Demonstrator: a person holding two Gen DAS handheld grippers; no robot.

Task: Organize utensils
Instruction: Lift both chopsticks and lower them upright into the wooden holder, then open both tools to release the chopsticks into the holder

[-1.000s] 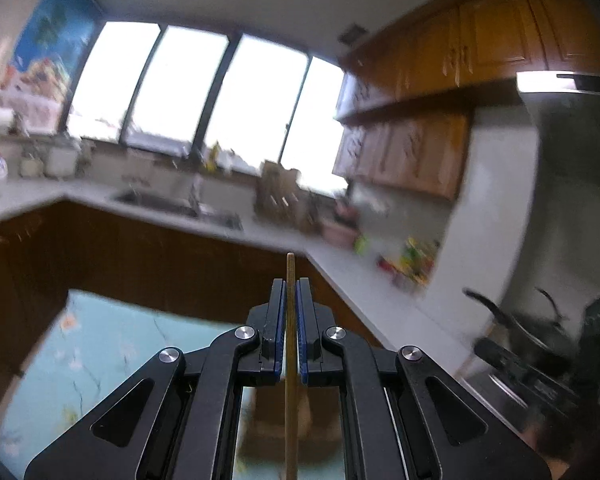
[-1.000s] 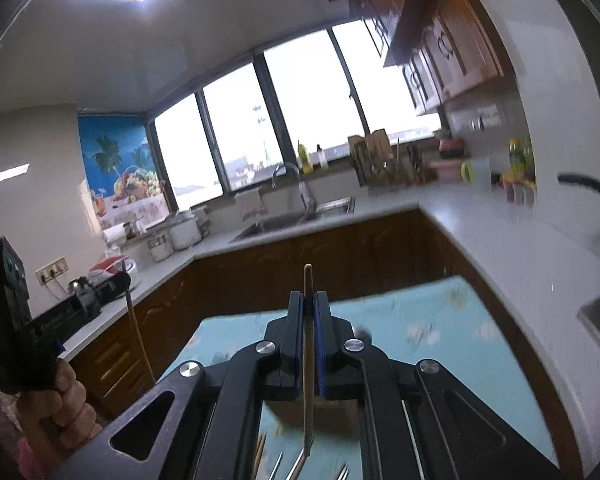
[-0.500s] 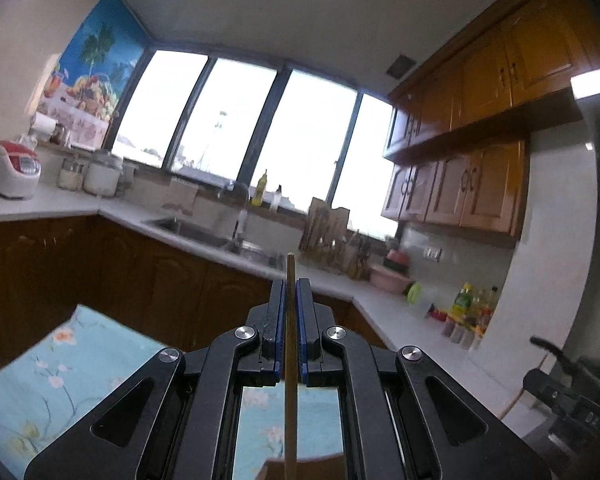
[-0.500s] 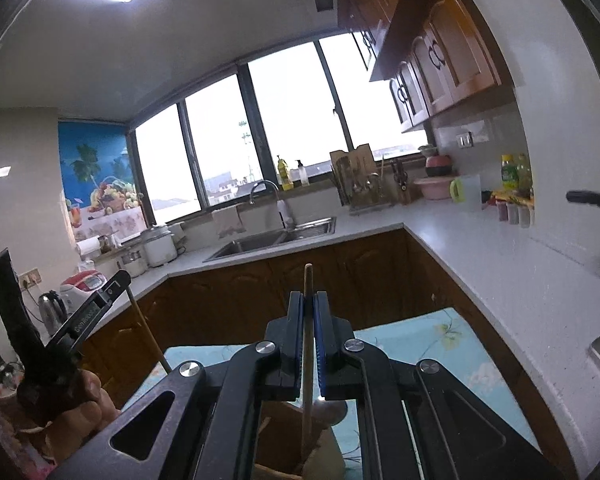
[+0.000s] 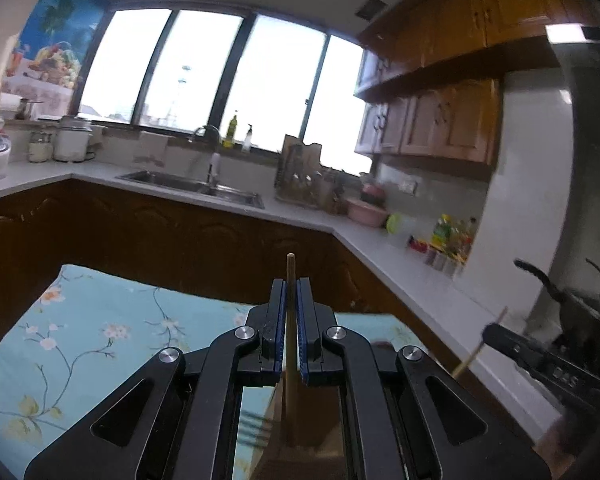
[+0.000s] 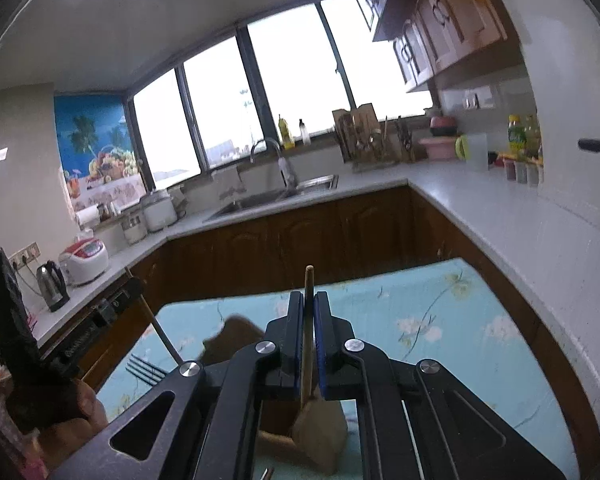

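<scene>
Two grippers each pinch a thin wooden handle upright over the flowered tablecloth [image 6: 440,316]. The right gripper [image 6: 309,344] is clamped on a wooden spoon [image 6: 318,426], its bowl hanging low above a wooden holder [image 6: 236,336] on the near part of the cloth. To the left, the left gripper [image 5: 291,330] grips a fork [image 6: 150,362] by its wooden handle, tines down, just left of the holder. Farther off, the dark cabinets carry a white counter with a sink [image 6: 276,196] under the windows.
</scene>
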